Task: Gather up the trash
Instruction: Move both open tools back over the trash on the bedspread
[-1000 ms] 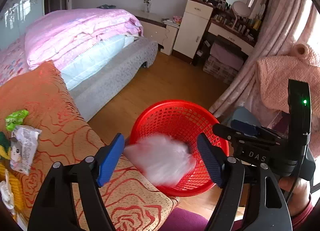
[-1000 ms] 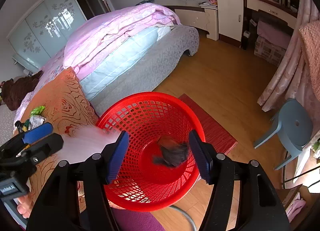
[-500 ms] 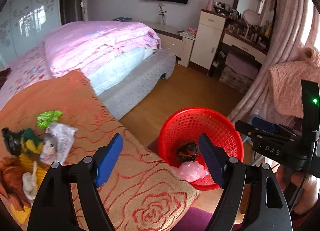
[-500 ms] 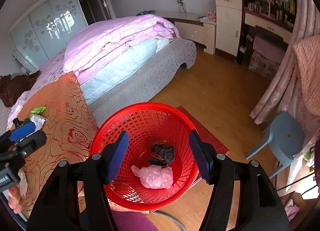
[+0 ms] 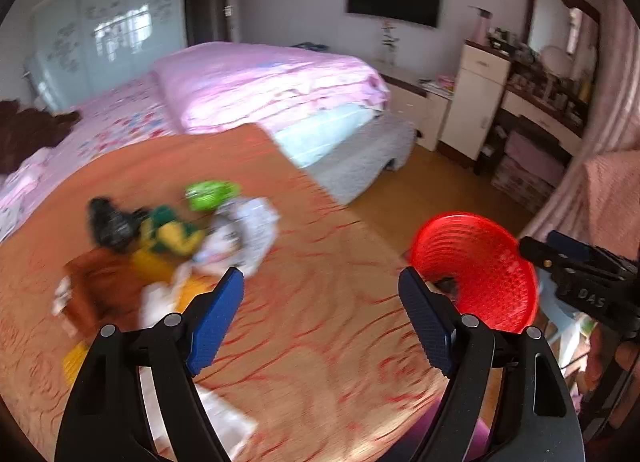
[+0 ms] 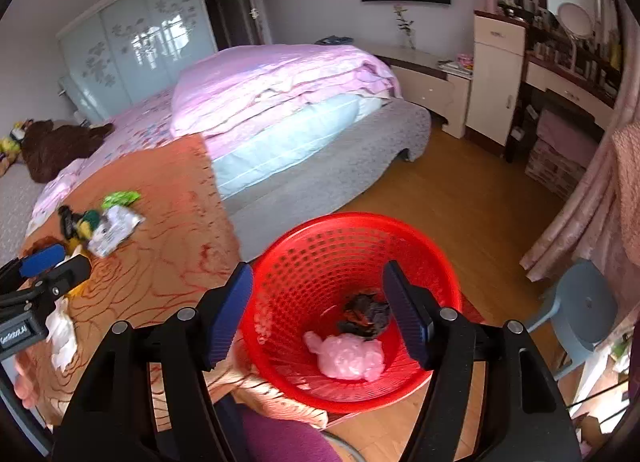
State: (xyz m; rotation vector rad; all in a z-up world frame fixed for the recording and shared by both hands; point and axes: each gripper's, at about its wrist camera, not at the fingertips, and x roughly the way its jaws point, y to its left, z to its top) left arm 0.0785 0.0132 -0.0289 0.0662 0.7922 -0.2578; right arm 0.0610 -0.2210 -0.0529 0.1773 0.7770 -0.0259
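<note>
A red mesh basket stands on the floor beside the orange-covered surface; it also shows in the left wrist view. Inside lie a pink plastic bag and a dark crumpled wrapper. A pile of trash lies on the orange cover: a green wrapper, a white printed packet, a yellow-green wrapper, a black wrapper. My left gripper is open and empty, over the cover, right of the pile. My right gripper is open and empty above the basket.
A bed with a pink quilt stands behind the cover. A blue plastic stool stands right of the basket. A dresser and pink curtains line the right side. A white tissue lies near the left gripper.
The pink bag left my left gripper and now lies in the basket. My left gripper has swung left from the basket toward the trash pile. The right gripper stays above the basket.
</note>
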